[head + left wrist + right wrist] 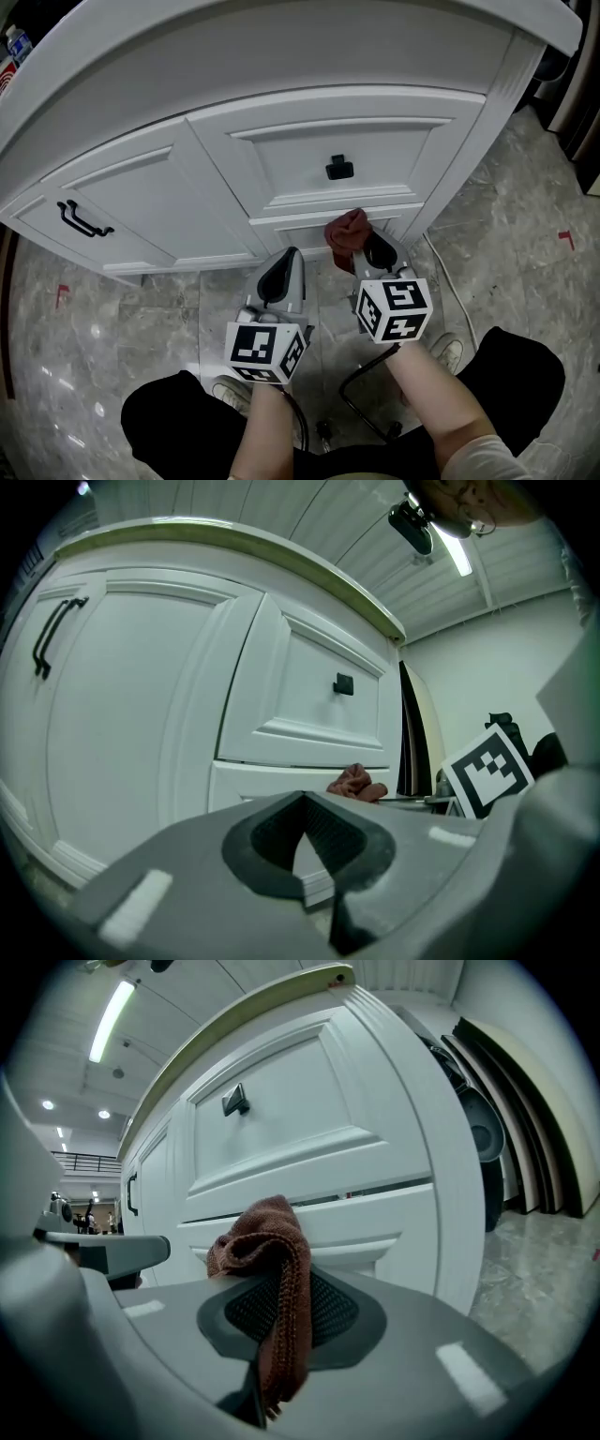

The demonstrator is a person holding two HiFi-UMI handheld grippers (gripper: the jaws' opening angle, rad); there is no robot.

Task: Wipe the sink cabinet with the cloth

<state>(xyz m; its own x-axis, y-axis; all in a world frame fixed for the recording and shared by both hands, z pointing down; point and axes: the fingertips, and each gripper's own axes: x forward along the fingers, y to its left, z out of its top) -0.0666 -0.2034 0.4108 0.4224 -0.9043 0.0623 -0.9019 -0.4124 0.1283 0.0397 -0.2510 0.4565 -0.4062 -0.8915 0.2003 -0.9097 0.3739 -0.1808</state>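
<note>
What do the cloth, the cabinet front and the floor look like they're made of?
Cloth: brown knitted fabric, ribbed loops visible. Cabinet front: likely painted wood or MDF, smooth white satin. Floor: glossy grey marble-look tile, veined, reflecting lights.

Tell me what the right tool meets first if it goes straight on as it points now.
Probably the lower drawer front, the cloth in the right tool touching first; depth is unclear.

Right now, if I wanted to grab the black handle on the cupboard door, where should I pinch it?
I'd pinch the middle of the handle, coming straight from the front. It stands off the door between its two ends, so jaws can likely close across it.
</note>
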